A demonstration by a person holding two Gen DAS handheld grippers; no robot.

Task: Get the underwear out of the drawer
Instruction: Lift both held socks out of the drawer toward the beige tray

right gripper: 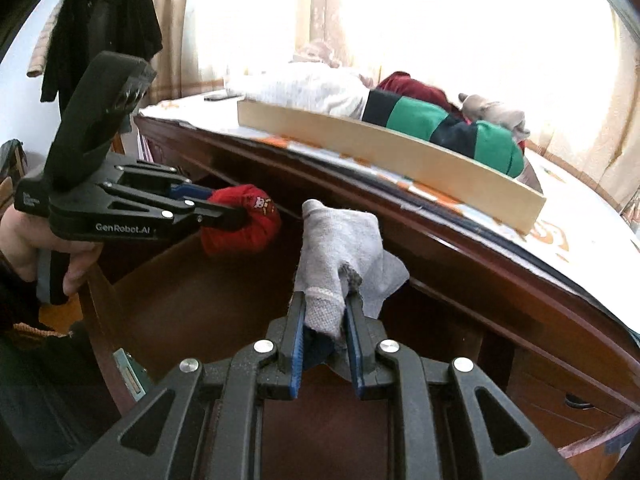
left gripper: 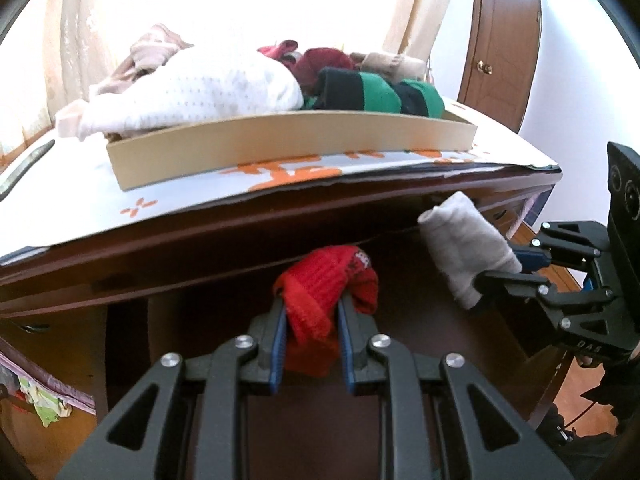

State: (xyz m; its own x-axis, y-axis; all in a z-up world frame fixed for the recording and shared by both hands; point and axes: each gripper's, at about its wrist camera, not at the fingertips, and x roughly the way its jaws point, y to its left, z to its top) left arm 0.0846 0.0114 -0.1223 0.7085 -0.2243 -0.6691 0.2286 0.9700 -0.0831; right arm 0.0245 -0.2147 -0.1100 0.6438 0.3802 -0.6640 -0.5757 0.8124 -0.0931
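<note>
From the left wrist, the left gripper (left gripper: 312, 320) pinches a red rolled garment (left gripper: 328, 284) just under the desk edge. The cardboard tray (left gripper: 280, 140) lies up and far from it. At the right, the right gripper (left gripper: 508, 268) holds a grey garment (left gripper: 460, 244).

From the right wrist, the right gripper (right gripper: 326, 320) is pressed on the grey garment (right gripper: 344, 240), above the open drawer (right gripper: 192, 300). The tray (right gripper: 400, 148), long axis left to right, lies far and right, so I judge this hand nearer.

A box (left gripper: 288, 144) of clothes (left gripper: 208, 88) sits atop the desk (left gripper: 280, 216).
</note>
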